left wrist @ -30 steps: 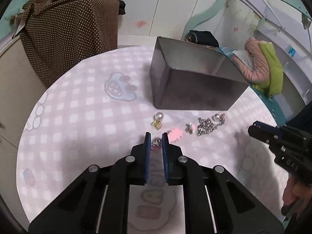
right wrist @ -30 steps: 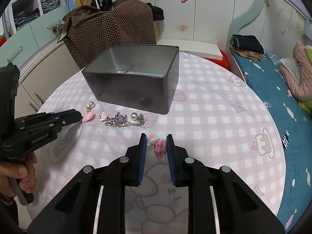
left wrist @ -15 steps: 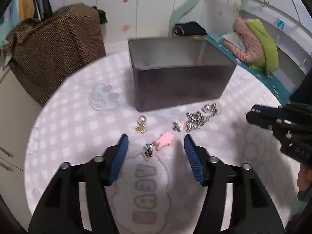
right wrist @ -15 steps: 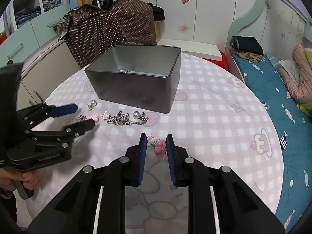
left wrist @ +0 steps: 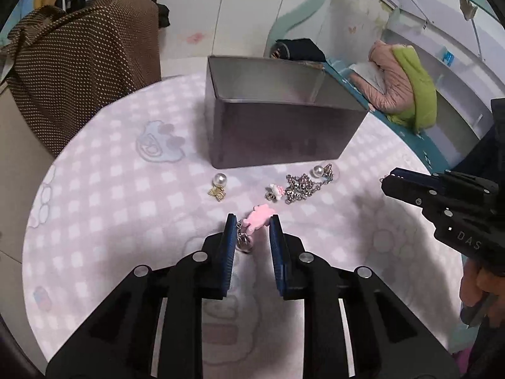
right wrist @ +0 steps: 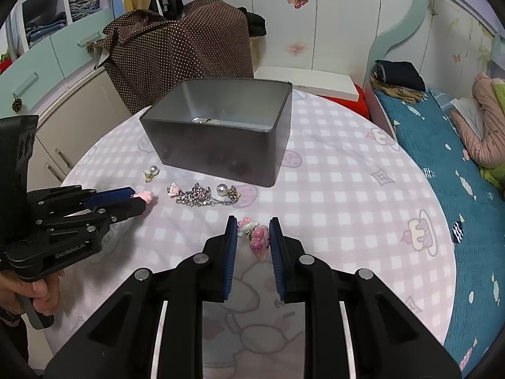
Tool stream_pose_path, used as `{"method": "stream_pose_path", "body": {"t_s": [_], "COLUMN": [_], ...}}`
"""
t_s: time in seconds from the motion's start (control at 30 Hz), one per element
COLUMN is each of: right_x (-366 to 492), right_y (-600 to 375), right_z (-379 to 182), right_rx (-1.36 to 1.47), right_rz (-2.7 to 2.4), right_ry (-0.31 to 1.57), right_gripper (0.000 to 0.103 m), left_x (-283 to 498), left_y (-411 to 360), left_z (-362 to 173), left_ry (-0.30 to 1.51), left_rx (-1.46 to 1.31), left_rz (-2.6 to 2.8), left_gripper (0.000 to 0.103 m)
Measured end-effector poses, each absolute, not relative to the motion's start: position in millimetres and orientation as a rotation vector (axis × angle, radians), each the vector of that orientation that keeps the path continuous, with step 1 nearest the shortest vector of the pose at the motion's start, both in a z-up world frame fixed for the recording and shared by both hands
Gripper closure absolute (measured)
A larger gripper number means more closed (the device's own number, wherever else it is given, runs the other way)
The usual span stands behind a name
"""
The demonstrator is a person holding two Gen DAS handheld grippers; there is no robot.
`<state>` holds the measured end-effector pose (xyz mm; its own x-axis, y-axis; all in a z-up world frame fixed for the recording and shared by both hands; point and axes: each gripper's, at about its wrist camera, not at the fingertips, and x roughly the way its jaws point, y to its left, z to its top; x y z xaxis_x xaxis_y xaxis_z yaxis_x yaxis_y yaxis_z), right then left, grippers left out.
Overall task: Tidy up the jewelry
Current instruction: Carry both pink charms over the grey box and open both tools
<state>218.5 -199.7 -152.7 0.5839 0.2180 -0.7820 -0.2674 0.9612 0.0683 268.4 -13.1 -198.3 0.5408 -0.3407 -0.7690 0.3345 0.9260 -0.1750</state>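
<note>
1. Since half a second ago, the left gripper has narrowed its wide-spread fingers around the pink charm; a gap shows on each side, so it is not pinched.
2. Right gripper is unmoved, its fingers part-spread around a pink figure charm lying on the surface.
3. Silver chain and pearl earring lie between the left gripper and the grey box.
4. Box stands far-centre with its top open; bare checked cloth runs right to the round edge.
</note>
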Motion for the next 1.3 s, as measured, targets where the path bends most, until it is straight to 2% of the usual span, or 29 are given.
{"method": "stream_pose_path", "body": {"t_s": [0.5,0.87,1.07,1.3], "right_x": [219.9,265.6,302.1,334.2], "right_y": [-187.0,-174.1,-178.0,-179.5], "right_z": [-92.4,-31.6,-38.6,-74.5], "right_rx": [-0.108,-0.106,-0.046,0.031], "right_rz": [0.323,0.337,0.361,0.387], "right_ry": [0.777,0.657,0.718,0.864], "right_gripper": [0.084,0.084,0.084,0.084], "left_x": [252.9,298.5,324.1,358.3], "left_y": [-2.2,-20.8,-34.6,-36.8], "left_z": [-105.7,-55.1,-55.9,-79.1], "left_ry": [0.697,0.612,0.638,0.736], "left_rx": [-0.003,-0.027,-0.044,-0.077], "left_rz": [-0.364,-0.339,-0.339,-0.342], "left_gripper": [0.082,0.082,0.082,0.082]}}
